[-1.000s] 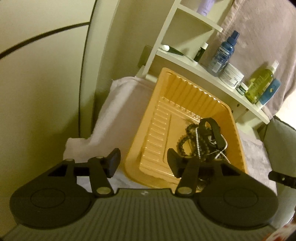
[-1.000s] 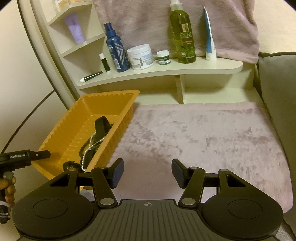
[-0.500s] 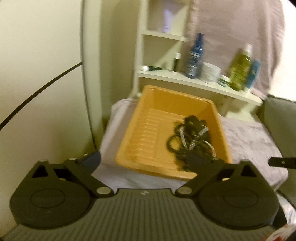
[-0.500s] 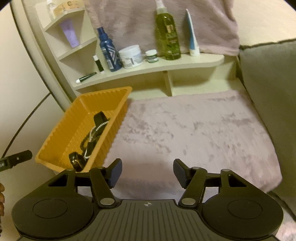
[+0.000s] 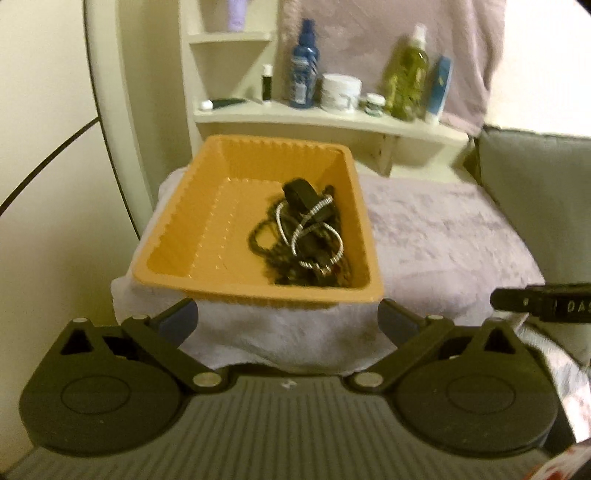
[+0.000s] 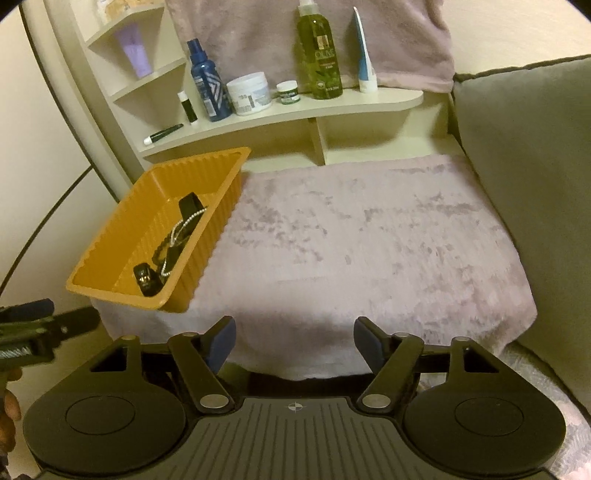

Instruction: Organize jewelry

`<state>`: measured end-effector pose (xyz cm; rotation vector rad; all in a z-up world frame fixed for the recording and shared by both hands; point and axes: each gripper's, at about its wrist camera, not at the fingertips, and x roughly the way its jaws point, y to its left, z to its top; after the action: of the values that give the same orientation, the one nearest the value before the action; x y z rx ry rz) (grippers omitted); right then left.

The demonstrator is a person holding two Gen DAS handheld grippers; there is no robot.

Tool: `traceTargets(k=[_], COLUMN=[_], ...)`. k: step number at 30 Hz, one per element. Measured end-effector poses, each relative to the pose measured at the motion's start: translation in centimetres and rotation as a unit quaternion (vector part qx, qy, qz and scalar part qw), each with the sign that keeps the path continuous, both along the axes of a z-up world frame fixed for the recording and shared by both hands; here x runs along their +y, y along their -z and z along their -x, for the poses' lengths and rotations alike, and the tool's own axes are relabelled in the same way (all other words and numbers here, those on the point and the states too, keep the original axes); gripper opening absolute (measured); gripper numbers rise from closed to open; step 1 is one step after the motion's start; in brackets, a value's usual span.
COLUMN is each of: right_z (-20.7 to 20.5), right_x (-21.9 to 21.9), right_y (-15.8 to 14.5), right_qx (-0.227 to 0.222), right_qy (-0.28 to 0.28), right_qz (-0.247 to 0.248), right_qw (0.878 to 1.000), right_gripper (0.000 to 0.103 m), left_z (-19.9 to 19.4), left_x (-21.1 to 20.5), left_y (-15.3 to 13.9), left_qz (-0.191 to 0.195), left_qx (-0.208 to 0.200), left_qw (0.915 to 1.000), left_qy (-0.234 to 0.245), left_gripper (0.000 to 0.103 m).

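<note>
An orange ribbed plastic tray (image 5: 177,236) (image 6: 122,218) stands at the left end of a mauve plush-covered surface (image 6: 369,236). In its right half lies a tangle of jewelry (image 5: 306,232) (image 6: 173,240): dark bead strands, a black strap and silvery chains. My left gripper (image 5: 288,321) hangs in front of the tray's near rim, jaws wide open, nothing between them. My right gripper (image 6: 293,343) hovers over the near edge of the plush surface, right of the tray; its jaws are opening and hold nothing.
A cream shelf (image 6: 295,110) behind the tray carries a blue spray bottle (image 6: 207,85), a white jar (image 6: 249,92), a green bottle (image 6: 319,51) and a tube (image 6: 364,55). A grey cushion (image 6: 524,177) borders the right side. A mauve towel (image 6: 306,26) hangs behind.
My left gripper drew back from over the tray and rolled level, its jaws spreading wide. The right gripper pulled back a little and its jaws widened. The jewelry stays in the tray.
</note>
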<state>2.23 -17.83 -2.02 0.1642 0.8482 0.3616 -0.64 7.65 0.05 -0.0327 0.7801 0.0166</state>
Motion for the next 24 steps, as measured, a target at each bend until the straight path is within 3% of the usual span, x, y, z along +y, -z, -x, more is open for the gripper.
traceTargets(k=[13,24], right_z=[1.5,2.1], right_x=[0.1,-0.3], right_y=[0.8,1.1], right_qx=[0.008,0.013], right_qy=[0.000,0.000], right_qz=[0.030,0.026], right_qw=[1.000,1.000], right_gripper=[0.071,0.071], left_z=[0.1,0.3], left_x=[-1.8,-3.2], left_y=[1.0,1.7], left_qz=[-0.003,-0.002], left_qx=[0.021,0.028], left_qw=[0.9998,0.9996], left_qy=[0.002,0.008], left_gripper=[0.102,0.103])
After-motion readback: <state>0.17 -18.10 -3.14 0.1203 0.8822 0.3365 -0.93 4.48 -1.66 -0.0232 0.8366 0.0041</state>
